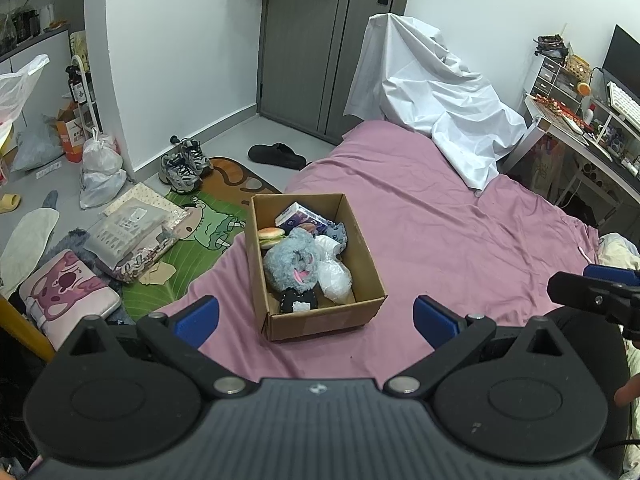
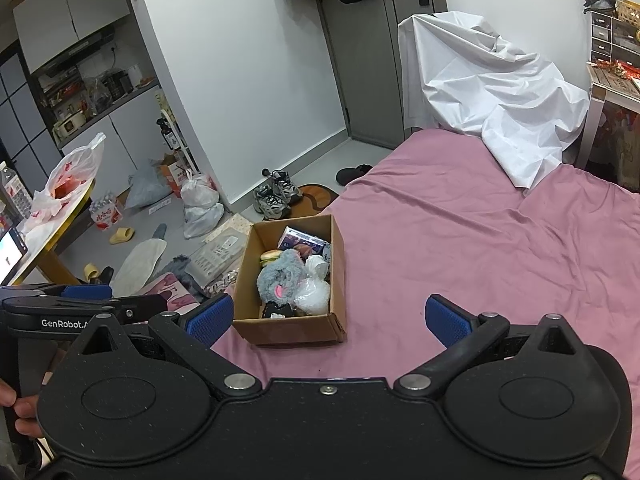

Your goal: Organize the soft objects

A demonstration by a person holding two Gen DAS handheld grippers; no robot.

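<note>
Cardboard box of soft objects sits on pink bed, straight ahead of left gripper, long axis running away. Right gripper sees box ahead-left. Both jaws spread, empty. Left nearer.

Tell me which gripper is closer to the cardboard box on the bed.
Left, though only slightly. The left gripper hovers open right in front of the cardboard box; the right gripper, also open, sits further to the box's right.

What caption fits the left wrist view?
Open left tongs hover before a cardboard box of soft toys on the pink bed.
</note>
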